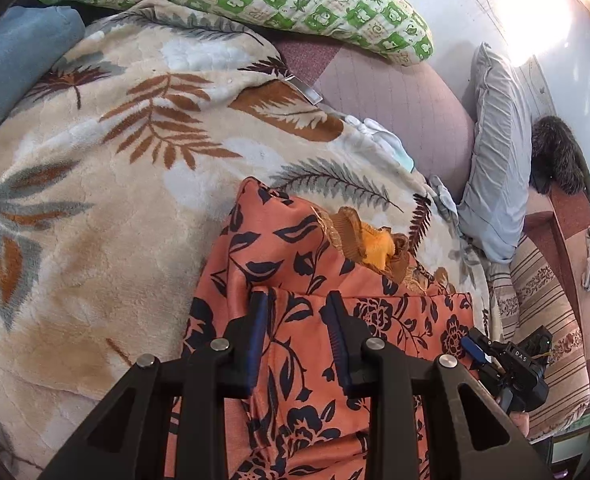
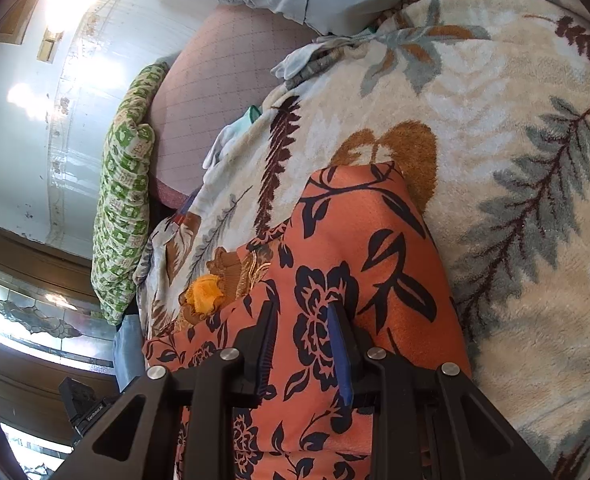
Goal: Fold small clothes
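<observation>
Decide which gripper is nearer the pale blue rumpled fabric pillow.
Right. The right gripper sits over the orange floral garment on the side towards the pale blue pillow; the left gripper is over the same garment, farther from it.

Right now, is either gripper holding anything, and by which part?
Cannot be told for sure. The orange floral garment lies between the jaws of both the left gripper and the right gripper, near its folded edge, but no clamping shows.
</observation>
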`<move>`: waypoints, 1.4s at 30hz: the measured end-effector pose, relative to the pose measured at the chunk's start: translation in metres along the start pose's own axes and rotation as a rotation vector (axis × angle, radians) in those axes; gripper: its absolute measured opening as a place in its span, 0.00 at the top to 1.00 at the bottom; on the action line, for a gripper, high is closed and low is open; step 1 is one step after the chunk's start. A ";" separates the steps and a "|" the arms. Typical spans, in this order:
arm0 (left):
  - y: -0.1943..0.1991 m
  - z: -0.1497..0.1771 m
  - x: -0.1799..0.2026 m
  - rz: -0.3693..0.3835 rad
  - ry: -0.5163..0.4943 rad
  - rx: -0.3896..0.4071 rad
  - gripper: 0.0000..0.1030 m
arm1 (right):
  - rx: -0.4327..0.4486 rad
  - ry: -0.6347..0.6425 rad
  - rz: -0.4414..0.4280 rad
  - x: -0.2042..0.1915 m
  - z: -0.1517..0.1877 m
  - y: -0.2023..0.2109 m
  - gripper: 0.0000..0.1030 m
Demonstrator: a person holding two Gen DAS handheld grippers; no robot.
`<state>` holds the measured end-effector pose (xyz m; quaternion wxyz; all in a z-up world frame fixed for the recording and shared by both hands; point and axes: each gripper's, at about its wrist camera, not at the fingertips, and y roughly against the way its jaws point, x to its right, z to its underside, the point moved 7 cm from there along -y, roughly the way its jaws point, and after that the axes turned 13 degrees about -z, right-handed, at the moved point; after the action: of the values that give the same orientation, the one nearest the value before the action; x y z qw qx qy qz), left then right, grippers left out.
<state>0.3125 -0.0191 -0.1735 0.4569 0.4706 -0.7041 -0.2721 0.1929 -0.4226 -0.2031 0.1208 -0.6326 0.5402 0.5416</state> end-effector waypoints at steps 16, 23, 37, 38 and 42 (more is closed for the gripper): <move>-0.013 0.007 -0.001 -0.067 -0.024 -0.026 0.63 | 0.001 -0.013 0.000 0.003 0.000 -0.001 0.73; -0.018 0.014 0.012 -0.092 -0.082 -0.031 0.60 | -0.002 -0.022 0.001 0.005 0.000 -0.001 0.73; -0.034 0.021 0.016 -0.185 -0.144 -0.053 0.70 | 0.001 -0.043 -0.012 0.009 0.001 -0.001 0.73; -0.036 0.021 0.014 -0.179 -0.132 -0.060 0.70 | 0.001 -0.045 -0.012 0.009 0.001 -0.002 0.73; -0.035 0.023 0.020 -0.198 -0.177 -0.031 0.70 | 0.001 -0.044 -0.010 0.010 0.001 -0.002 0.73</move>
<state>0.3034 -0.0530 -0.2039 0.3713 0.5048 -0.6874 -0.3671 0.1924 -0.4268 -0.2119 0.1355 -0.6231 0.5345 0.5547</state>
